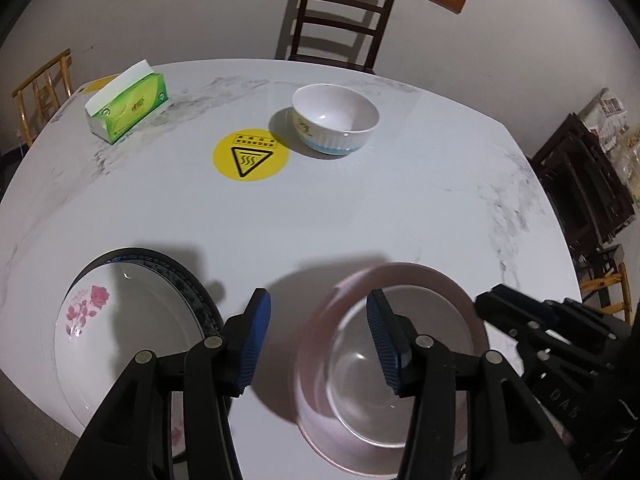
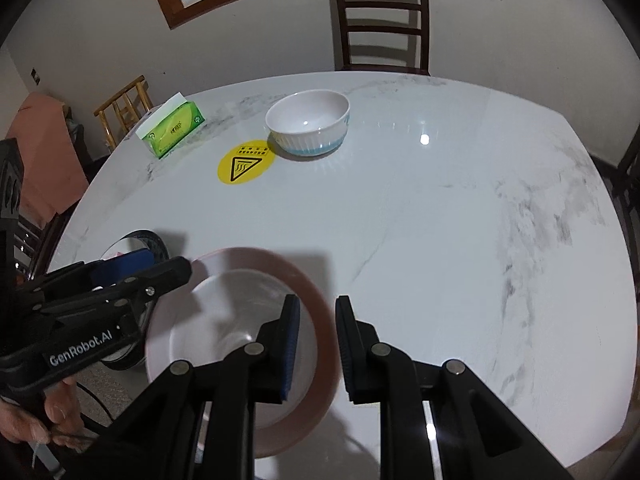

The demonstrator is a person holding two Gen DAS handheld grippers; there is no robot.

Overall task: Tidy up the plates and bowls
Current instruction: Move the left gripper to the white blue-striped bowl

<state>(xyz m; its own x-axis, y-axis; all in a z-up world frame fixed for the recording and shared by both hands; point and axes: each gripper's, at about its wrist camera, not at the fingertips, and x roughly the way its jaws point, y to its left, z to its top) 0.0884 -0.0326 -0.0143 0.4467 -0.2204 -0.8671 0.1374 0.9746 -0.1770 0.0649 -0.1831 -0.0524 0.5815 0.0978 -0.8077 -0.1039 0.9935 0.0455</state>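
A deep pink plate (image 1: 352, 400) (image 2: 224, 312), white inside, hangs blurred just above the marble table (image 1: 360, 216) and casts a shadow on it. My right gripper (image 2: 318, 344) is shut on its right rim. My left gripper (image 1: 320, 344) stands open, its pads apart from the plate's left rim, which lies between them; one finger is over the plate's inside. A white bowl (image 1: 335, 122) (image 2: 308, 122) with a blue base stands upright at the far middle. At the near left lies a white rose-patterned plate (image 1: 120, 320) (image 2: 128, 246) with a dark rim around it.
A green tissue box (image 1: 128, 108) (image 2: 172, 126) sits at the far left. A yellow warning sticker (image 1: 251, 152) (image 2: 245, 165) lies flat beside the bowl. A dark wooden chair (image 1: 340, 12) (image 2: 382, 20) stands behind the table. A hand (image 2: 48, 416) grips the left tool.
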